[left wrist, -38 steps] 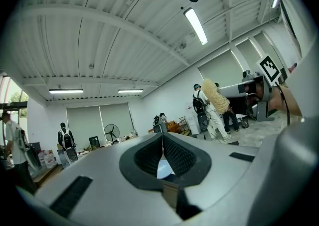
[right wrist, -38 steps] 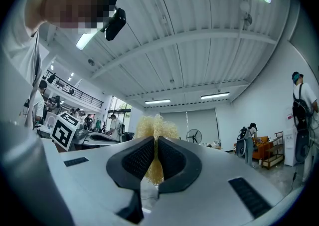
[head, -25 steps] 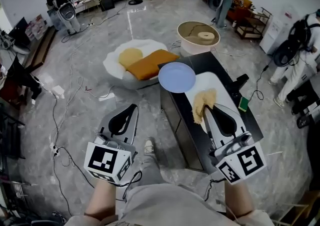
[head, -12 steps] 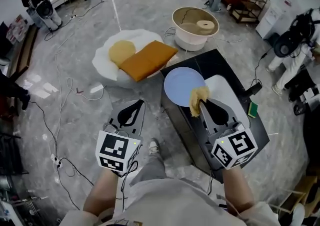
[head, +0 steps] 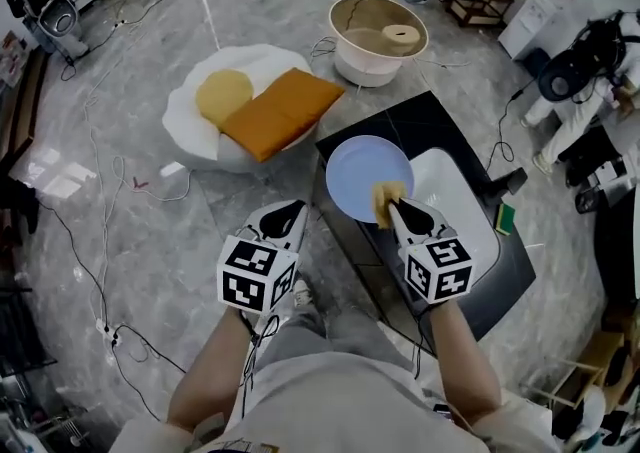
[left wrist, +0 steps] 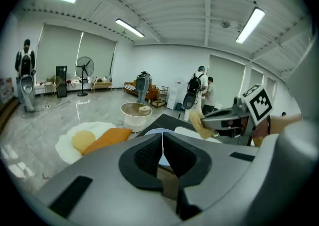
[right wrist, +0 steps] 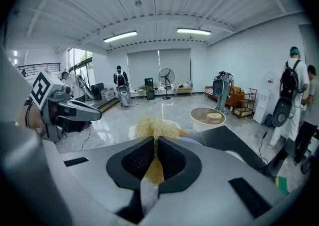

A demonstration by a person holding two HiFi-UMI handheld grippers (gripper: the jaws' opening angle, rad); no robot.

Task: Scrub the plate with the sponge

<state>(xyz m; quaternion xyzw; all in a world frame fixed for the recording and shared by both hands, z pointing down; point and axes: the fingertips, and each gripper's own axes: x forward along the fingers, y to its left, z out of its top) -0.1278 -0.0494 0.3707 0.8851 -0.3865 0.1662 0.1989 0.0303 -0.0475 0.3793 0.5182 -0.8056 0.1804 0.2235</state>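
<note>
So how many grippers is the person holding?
2. The left gripper, shut and empty, is over the floor beside the black table. The right gripper is over the blue plate, shut on the yellow sponge. None seem hidden.

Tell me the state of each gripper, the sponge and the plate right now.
left gripper: shut, nothing between its jaws.
right gripper: shut on the sponge.
sponge: pinched, over the plate's near rim; contact unclear.
plate: face up on the black table, bare.
</note>
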